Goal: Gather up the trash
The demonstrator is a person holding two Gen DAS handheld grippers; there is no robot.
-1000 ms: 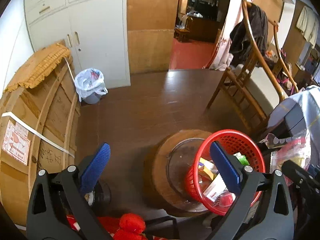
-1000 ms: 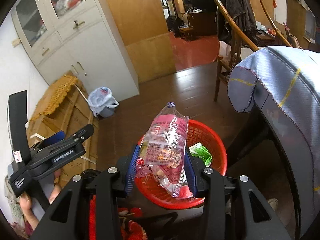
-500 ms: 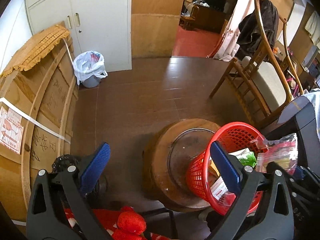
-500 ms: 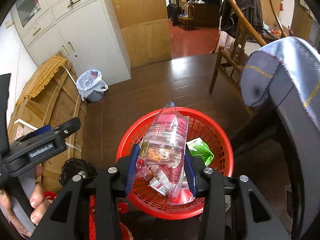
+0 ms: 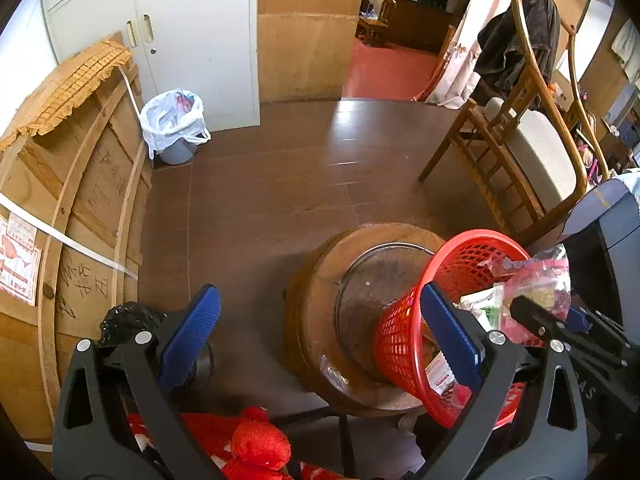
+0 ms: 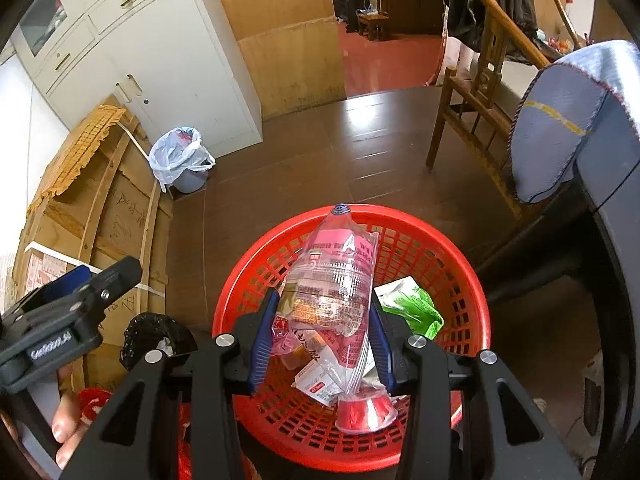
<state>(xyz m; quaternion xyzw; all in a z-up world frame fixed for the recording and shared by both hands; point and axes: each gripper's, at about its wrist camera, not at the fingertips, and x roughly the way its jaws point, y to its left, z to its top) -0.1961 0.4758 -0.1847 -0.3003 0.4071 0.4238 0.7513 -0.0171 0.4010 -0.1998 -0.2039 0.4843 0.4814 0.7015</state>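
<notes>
The right gripper fingers pinch a crinkled plastic bag above the red basket. Released early, its far tip could catch the rim and spill out. The left gripper gapes wide, empty.

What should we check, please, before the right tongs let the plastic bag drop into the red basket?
1. Bag gripped: the right tongs are shut on the clear plastic bag: ok.
2. Bag over the red basket: ok.
3. Room inside: green wrapper, small carton and red cup lie there, space remains: ok.
4. Basket seated on the round wooden stool: overhangs the edge: not ok.
5. Left tongs open, empty, clear of the basket mouth: ok.
</notes>
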